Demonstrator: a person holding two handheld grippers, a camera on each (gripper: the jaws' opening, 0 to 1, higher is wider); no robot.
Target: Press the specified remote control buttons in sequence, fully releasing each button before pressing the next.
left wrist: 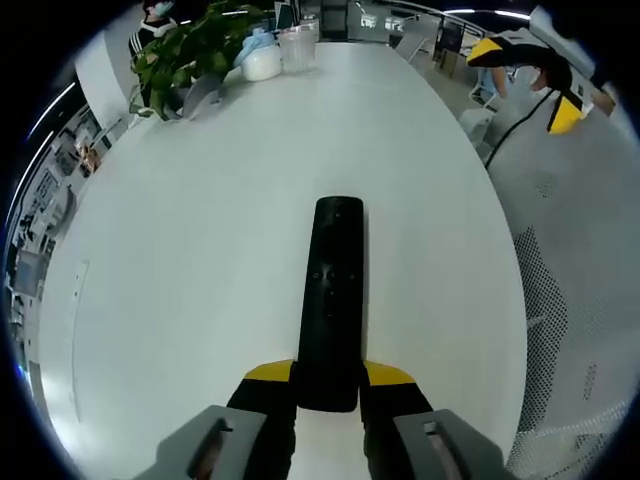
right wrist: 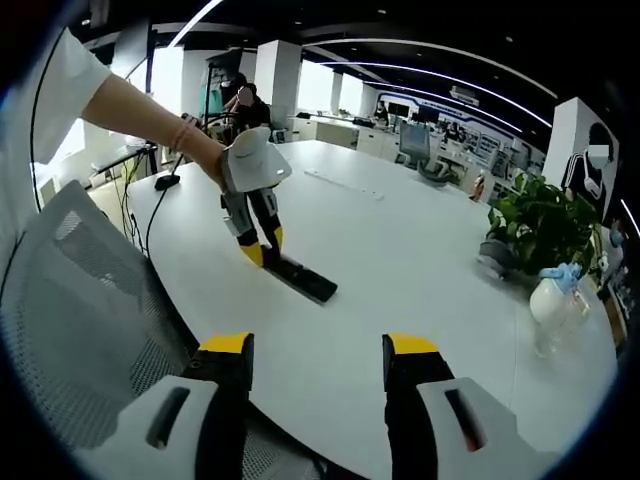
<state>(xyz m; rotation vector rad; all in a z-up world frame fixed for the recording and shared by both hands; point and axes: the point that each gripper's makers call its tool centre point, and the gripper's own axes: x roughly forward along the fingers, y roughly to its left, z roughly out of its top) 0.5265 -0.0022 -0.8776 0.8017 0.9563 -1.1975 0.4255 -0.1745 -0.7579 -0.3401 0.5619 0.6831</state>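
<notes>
A long black remote control [left wrist: 332, 290] lies flat on the white table [left wrist: 200, 250], pointing away from me. My left gripper [left wrist: 329, 374] is shut on its near end, one yellow tip on each side. In the right gripper view, the same left gripper [right wrist: 260, 245], held by a person's hand, pinches the remote [right wrist: 305, 281] near the table's edge. My right gripper [right wrist: 320, 346] is open with nothing between its fingers, hovering off the table's edge at some distance from the remote. It also appears far off as the right gripper [left wrist: 530, 85] in the left gripper view.
A potted plant [left wrist: 185, 55], a white bottle [left wrist: 262, 62] and a clear cup [left wrist: 298, 47] stand at the table's far end. A grey mesh chair [right wrist: 80, 320] sits beside the table edge by my right gripper. Office desks and people are in the background.
</notes>
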